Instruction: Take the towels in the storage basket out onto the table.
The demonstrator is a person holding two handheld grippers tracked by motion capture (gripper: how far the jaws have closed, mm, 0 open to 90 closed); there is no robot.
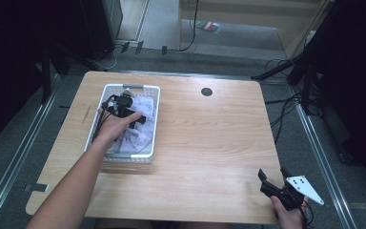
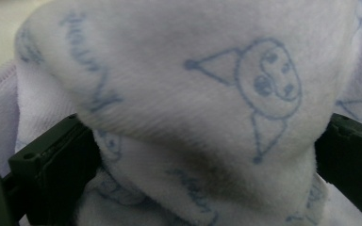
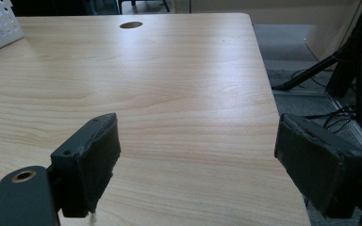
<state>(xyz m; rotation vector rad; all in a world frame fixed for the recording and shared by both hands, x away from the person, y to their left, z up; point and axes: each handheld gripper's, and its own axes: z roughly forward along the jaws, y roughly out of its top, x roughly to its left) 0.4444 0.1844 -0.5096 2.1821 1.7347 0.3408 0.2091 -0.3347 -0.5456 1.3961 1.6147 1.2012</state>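
My left gripper (image 1: 124, 106) reaches into the white basket (image 1: 106, 90), jaws wide apart around a fold of printed cloth (image 2: 179, 94), nothing clamped yet. My right gripper (image 1: 272, 177) waits, jaws apart, over the bare tabletop (image 3: 169, 75); the lifting remains.

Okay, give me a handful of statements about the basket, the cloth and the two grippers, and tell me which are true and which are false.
1. The white basket sits on the left part of the wooden table. True.
2. The left gripper is down in the basket, with the printed cloth between its jaws. True.
3. The right gripper is shut on a cloth. False: it is open and holds nothing, near the table's right front corner.
4. The cloth is plain red. False: it is white with blue drawings.
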